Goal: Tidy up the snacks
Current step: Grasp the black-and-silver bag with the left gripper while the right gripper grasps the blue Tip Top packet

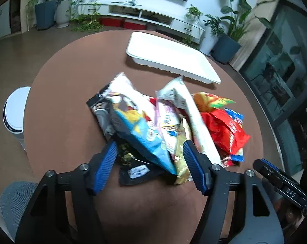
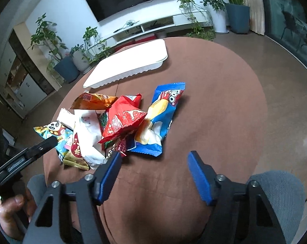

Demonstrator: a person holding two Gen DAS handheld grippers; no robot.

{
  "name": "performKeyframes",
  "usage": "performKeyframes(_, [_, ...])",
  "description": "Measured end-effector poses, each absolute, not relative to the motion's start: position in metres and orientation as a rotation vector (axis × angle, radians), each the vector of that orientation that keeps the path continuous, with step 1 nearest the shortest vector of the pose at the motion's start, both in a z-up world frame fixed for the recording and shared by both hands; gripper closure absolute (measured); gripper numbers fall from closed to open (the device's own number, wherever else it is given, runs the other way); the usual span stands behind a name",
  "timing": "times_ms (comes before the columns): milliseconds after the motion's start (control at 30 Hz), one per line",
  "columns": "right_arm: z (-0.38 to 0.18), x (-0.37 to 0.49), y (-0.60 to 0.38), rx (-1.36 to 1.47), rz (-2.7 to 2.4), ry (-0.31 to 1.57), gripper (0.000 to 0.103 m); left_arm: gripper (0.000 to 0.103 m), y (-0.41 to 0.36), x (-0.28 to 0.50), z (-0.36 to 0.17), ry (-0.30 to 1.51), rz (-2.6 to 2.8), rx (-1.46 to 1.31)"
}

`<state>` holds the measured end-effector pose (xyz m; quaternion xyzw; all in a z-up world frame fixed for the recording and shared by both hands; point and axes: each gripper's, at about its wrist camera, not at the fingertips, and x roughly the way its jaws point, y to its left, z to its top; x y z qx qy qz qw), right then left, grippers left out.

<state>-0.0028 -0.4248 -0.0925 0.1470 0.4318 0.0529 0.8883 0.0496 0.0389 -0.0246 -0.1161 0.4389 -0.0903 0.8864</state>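
A heap of snack packets lies in the middle of the round brown table (image 1: 62, 122). It includes a light blue panda packet (image 1: 141, 130), a long white packet (image 1: 196, 122), a red packet (image 1: 224, 130), a black packet (image 1: 137, 168) and a gold one (image 1: 182, 162). My left gripper (image 1: 150, 148) is open, its blue fingers on either side of the near end of the panda packet. In the right wrist view my right gripper (image 2: 154, 158) is open and empty, just short of the heap, near the blue Tipo packet (image 2: 161, 122) and the red packet (image 2: 123, 120).
A white rectangular tray (image 1: 169, 59) stands empty on the far side of the table, also shown in the right wrist view (image 2: 129, 65). A white stool (image 1: 15, 109) stands left of the table. Potted plants and a TV cabinet line the far wall.
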Motion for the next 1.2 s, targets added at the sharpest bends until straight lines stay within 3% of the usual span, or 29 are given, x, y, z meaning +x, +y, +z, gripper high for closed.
performKeyframes(267, [-0.088, 0.006, -0.438, 0.302, 0.095, 0.875, 0.033, 0.038, 0.087, 0.041, -0.027, 0.916, -0.140, -0.299])
performKeyframes(533, [-0.082, 0.010, -0.428, 0.262, 0.097, 0.893, 0.034, 0.041, 0.085, 0.037, -0.024, 0.931, -0.174, -0.254])
performKeyframes(1200, [-0.083, 0.010, -0.406, 0.236, 0.108, 0.922, 0.034, 0.042, 0.090, 0.120, -0.064, 1.076, -0.141, -0.230])
